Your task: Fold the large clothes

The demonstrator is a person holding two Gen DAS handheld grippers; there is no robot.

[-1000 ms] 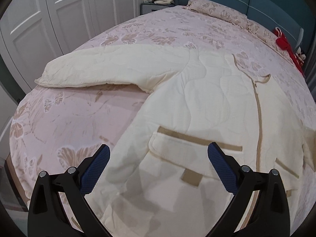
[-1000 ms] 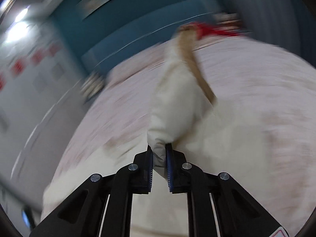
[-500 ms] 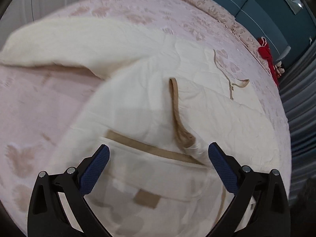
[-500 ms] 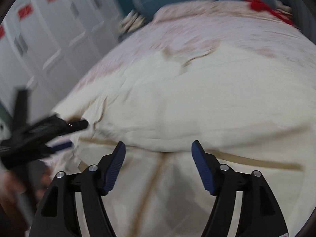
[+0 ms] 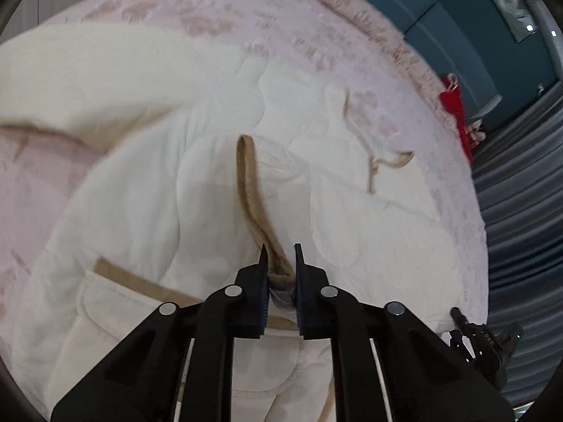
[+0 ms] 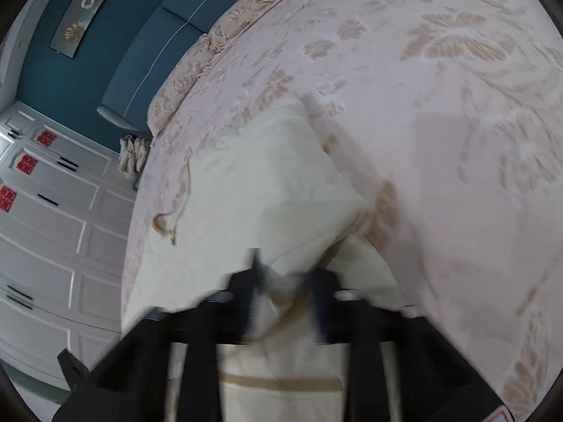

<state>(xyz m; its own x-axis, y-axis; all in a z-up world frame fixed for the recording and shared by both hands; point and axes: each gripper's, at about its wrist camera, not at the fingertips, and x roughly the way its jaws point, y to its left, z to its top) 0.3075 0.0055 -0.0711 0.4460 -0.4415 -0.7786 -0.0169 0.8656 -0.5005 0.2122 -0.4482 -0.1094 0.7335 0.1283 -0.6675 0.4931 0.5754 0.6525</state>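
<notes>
A cream quilted jacket (image 5: 197, 183) with tan trim lies spread on a pink floral bed (image 5: 246, 10). One sleeve lies folded across its front, its tan cuff (image 5: 248, 183) running toward me. My left gripper (image 5: 279, 267) is shut on the near end of that cuff. In the right wrist view the jacket (image 6: 253, 190) lies below my right gripper (image 6: 281, 281), which is blurred, with cream fabric between its fingers; the jaws stand partly apart. The left sleeve (image 5: 70, 81) stretches to the left.
A teal headboard (image 5: 440, 24) and a red item (image 5: 454, 98) sit at the bed's far end. White wardrobe doors (image 6: 45, 232) stand left in the right wrist view. Grey curtains (image 5: 520, 190) hang on the right. The other gripper (image 5: 485, 344) shows at lower right.
My left gripper has closed from wide open onto the tan cuff. My right gripper let go of the sleeve earlier, swung over the jacket, and its jaws have narrowed around fabric.
</notes>
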